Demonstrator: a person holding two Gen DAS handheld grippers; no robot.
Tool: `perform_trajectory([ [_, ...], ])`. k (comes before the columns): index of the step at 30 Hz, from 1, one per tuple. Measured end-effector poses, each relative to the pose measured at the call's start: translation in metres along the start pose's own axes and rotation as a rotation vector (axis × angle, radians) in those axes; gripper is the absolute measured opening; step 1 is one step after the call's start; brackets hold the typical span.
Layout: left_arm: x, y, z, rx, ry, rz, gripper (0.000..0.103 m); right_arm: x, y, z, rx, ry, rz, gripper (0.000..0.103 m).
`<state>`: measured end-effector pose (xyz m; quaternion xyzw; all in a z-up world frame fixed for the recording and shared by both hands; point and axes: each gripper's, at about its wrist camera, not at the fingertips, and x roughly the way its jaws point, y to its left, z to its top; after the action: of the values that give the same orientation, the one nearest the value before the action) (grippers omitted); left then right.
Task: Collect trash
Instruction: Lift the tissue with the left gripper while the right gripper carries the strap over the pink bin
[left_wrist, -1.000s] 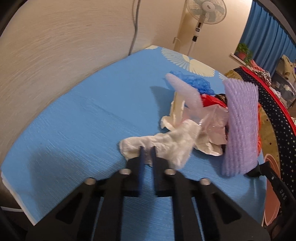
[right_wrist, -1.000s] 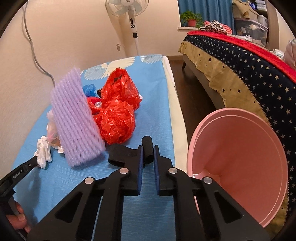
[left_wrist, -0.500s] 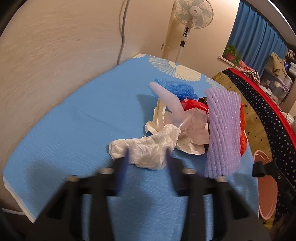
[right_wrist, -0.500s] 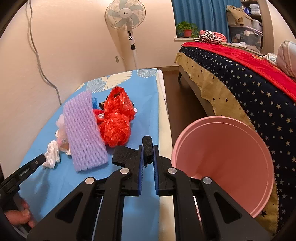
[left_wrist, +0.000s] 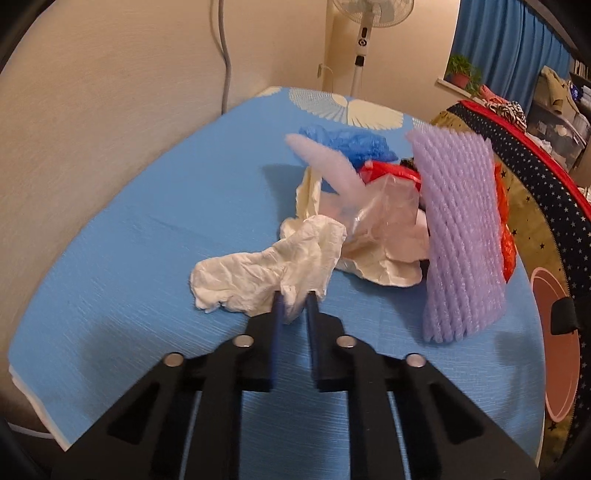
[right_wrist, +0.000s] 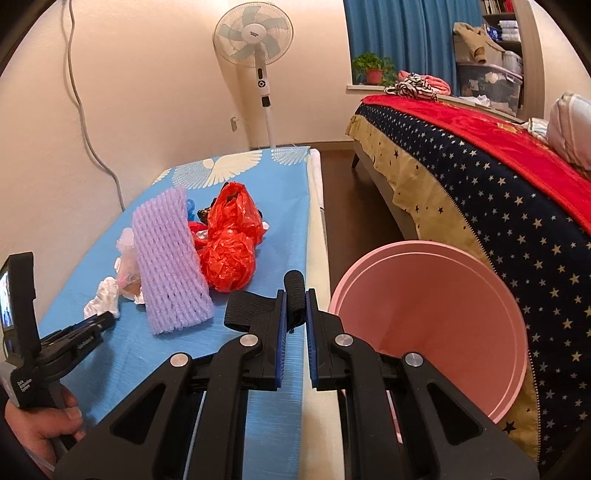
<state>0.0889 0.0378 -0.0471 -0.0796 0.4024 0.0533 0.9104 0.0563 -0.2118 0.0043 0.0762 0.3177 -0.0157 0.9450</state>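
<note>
A trash pile lies on the blue table (left_wrist: 129, 236): a crumpled white tissue (left_wrist: 266, 273), a purple foam net (left_wrist: 461, 236), clear plastic (left_wrist: 384, 206), a blue bag (left_wrist: 351, 142) and red bags (right_wrist: 229, 243). My left gripper (left_wrist: 294, 301) is shut on the near edge of the white tissue. It also shows in the right wrist view (right_wrist: 99, 319). My right gripper (right_wrist: 295, 306) is shut on a black strap (right_wrist: 295, 291), beside the rim of the pink bin (right_wrist: 428, 321), which it appears to hold tilted toward the camera at the table's right edge.
A bed with a starred blanket (right_wrist: 498, 192) stands right of the bin. A standing fan (right_wrist: 258, 48) is behind the table, and a cable (right_wrist: 88, 140) runs down the wall on the left. A dark floor gap (right_wrist: 347, 192) separates table and bed.
My left gripper opened wide, then closed on the white tissue's near edge. My right gripper pulled back with the strap, so the pile and the bin sit farther away.
</note>
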Motion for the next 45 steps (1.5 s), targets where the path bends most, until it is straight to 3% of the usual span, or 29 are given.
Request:
perform_trajectory([
  [24,-0.083,-0.017,-0.006,0.047,-0.142,-0.133,0.006,-0.069,-0.028,0.01,0.066,-0.11,-0.068,0.01],
  [45,-0.113,-0.073,-0.01,0.15,-0.224,-0.231,0.006,-0.064,-0.051,0.014,0.135,-0.122,-0.14,0.01],
])
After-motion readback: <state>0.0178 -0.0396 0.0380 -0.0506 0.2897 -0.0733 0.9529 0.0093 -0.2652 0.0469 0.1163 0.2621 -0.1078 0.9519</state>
